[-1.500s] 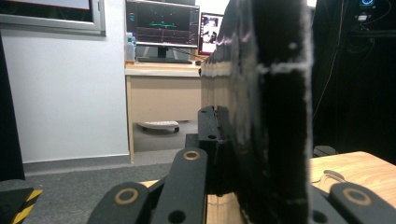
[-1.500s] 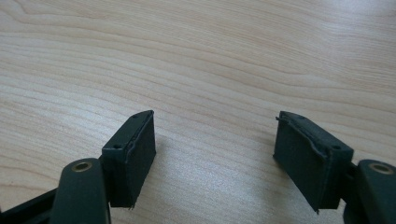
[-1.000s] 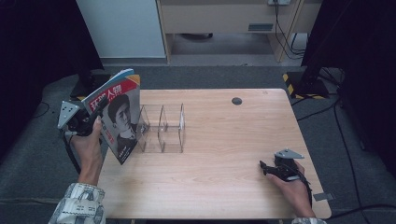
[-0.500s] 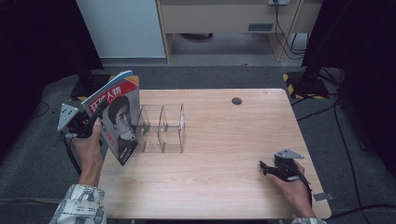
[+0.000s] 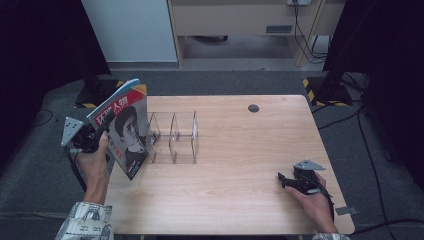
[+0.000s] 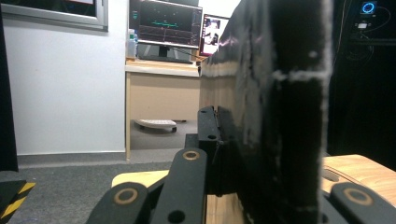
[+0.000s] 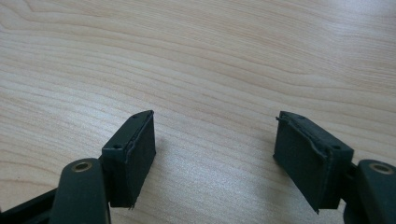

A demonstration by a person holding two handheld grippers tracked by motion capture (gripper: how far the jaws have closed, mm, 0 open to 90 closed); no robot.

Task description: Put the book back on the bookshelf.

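Magazine (image 5: 125, 131) upright, clamped in left gripper (image 5: 96, 136) at table's (image 5: 240, 190) left edge, just beside clear divider rack (image 5: 175, 137), not yet slotted in; right gripper (image 5: 286, 181) wide open, empty, near right front corner.

Magazine (image 5: 123, 131) hiding rack's (image 5: 181, 142) left end

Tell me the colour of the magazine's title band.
Red, with white characters, on the magazine; clearest in the high view.
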